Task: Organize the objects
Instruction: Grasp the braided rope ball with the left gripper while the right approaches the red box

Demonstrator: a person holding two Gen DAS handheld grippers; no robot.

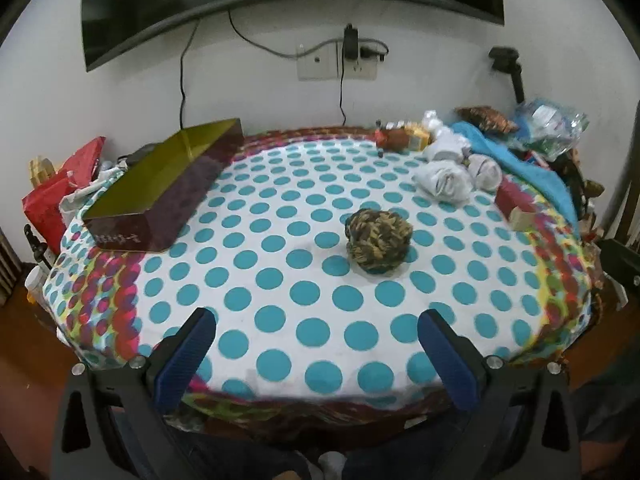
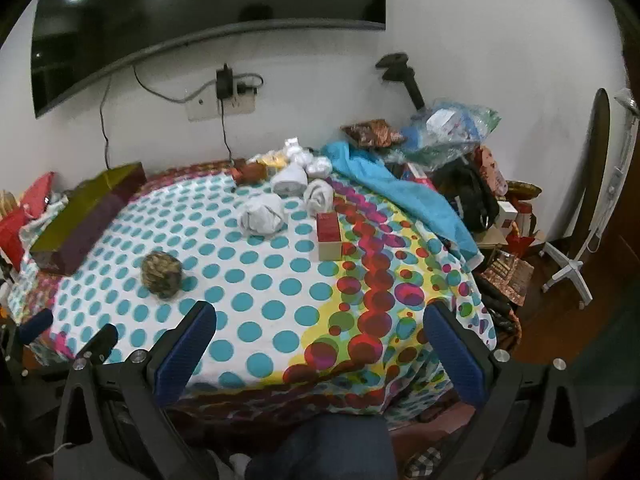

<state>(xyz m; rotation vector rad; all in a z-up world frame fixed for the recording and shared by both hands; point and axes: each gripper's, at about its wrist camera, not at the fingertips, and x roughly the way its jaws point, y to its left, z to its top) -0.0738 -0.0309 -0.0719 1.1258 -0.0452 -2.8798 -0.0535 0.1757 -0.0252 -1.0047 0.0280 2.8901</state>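
Both grippers hover off the near edge of the surface [image 1: 280, 320], which is covered by a dotted cloth. The left gripper [image 1: 316, 320] has its jaws spread wide and holds nothing; the right gripper [image 2: 320, 316] is likewise wide and empty.

Task items:
- A camouflage-patterned rolled bundle [image 1: 378, 242] lies alone near the middle of the surface, well apart from everything else.
- Several white rolled bundles [image 2: 264, 214] are grouped toward the far right edge, close to one another.
- A small red box [image 2: 329, 236] lies just beside them, near the right edge.
- An open rectangular tray [image 1: 160, 188] with a yellow-green interior sits at the far left corner, apparently empty.

Step in hand, as a judgement: approach before a first pick; no item is yet grasped. The tray is the probable collection point.

Next move, as a judgement: advance the left gripper forward and slightly right until the jaws straddle the camouflage bundle, then close. The bundle looks soft, so grip it at its centre to keep it from unrolling.
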